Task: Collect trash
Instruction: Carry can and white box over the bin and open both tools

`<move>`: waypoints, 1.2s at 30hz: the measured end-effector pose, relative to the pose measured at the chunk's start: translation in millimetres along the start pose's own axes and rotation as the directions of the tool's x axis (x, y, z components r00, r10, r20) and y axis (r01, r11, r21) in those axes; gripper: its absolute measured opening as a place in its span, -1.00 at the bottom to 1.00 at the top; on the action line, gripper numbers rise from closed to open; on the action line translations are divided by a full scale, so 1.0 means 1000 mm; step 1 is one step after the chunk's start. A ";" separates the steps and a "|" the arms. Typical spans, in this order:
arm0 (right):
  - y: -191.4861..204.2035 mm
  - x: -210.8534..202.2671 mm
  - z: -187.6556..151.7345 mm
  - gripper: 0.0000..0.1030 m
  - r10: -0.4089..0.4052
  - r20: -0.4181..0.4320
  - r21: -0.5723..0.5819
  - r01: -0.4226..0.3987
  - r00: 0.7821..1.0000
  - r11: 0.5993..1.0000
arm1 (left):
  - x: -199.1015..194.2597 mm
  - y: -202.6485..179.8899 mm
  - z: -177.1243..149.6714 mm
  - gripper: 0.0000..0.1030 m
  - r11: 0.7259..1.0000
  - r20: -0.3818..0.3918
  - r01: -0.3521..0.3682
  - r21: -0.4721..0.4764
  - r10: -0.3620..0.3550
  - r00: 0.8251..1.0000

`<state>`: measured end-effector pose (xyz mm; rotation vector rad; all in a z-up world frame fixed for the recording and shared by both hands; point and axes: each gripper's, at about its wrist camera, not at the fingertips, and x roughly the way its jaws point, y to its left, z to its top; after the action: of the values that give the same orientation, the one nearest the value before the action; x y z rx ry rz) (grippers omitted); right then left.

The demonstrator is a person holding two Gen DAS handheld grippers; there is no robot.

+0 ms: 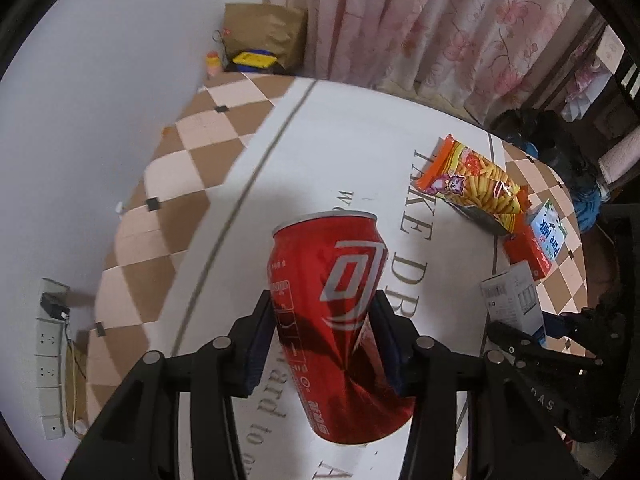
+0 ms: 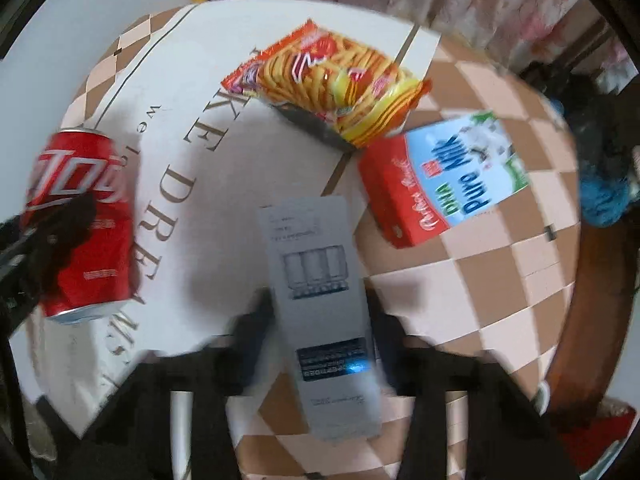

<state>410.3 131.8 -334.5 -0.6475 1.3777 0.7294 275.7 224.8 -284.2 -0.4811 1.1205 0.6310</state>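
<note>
My left gripper [image 1: 324, 320] is shut on a dented red soda can [image 1: 340, 320] and holds it above a white mat [image 1: 320, 140] with printed lettering. The can also shows at the left of the right wrist view [image 2: 84, 220], with the left gripper's dark fingers on it. My right gripper [image 2: 320, 316] is shut on a flat grey-white carton [image 2: 320, 300] and holds it above the floor; the carton shows in the left wrist view [image 1: 514, 300]. An orange-yellow snack bag [image 2: 332, 76] and a red and blue milk carton [image 2: 440, 180] lie beyond.
The floor is brown and cream checked tile [image 2: 480, 280]. A brown paper bag [image 1: 264, 34] with a yellow item stands by the white wall at the back. Pink floral curtains [image 1: 440, 20] hang behind. A power strip [image 1: 50, 356] lies at the left. Dark clothes [image 2: 600, 160] lie at the right.
</note>
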 end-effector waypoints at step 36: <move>-0.237 -0.227 -0.307 -0.26 -0.131 0.420 0.490 -0.102 0.898 0.866 | -0.200 -0.288 -0.131 -0.18 0.857 0.220 0.131 0.498 -0.272 0.937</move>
<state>392.4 -273.0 -140.0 -0.0614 1.0670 0.4335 324.5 -114.1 -133.6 -0.0720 0.8923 0.2081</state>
